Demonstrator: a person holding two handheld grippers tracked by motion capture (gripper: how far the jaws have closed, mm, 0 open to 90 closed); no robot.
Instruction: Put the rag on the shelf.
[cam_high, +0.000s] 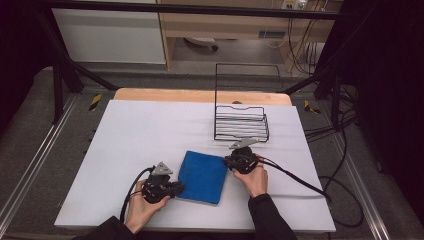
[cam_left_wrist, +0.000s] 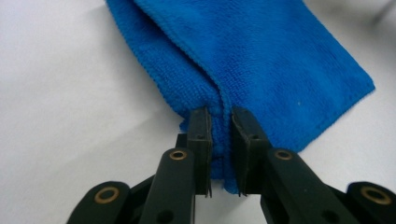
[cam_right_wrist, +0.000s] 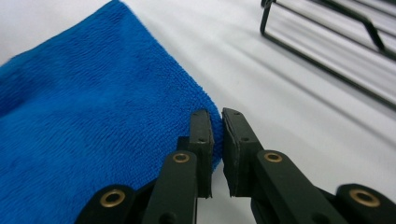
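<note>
Claws clamped on opposite corners of a folded blue cloth (cam_high: 202, 176).

Left claw (cam_left_wrist: 219, 122) is seen pinched on the cloth's near left corner, with the folded edge caught between its jaws; right claw (cam_right_wrist: 217, 122) is clenched on the far right corner. The cloth is laid flat on the white bench (cam_high: 135, 140), stretched diagonally between both claws, while a wire rack (cam_high: 241, 123) is placed just beyond the right claw.

I see a blue terry microfibre cloth (cam_high: 202, 176), folded into a thick rectangle, lying flat on the white table cover near my side. Its layered hemmed edges (cam_left_wrist: 219, 100) meet at one corner; the cloth sits slightly skewed to the table edge.
</note>
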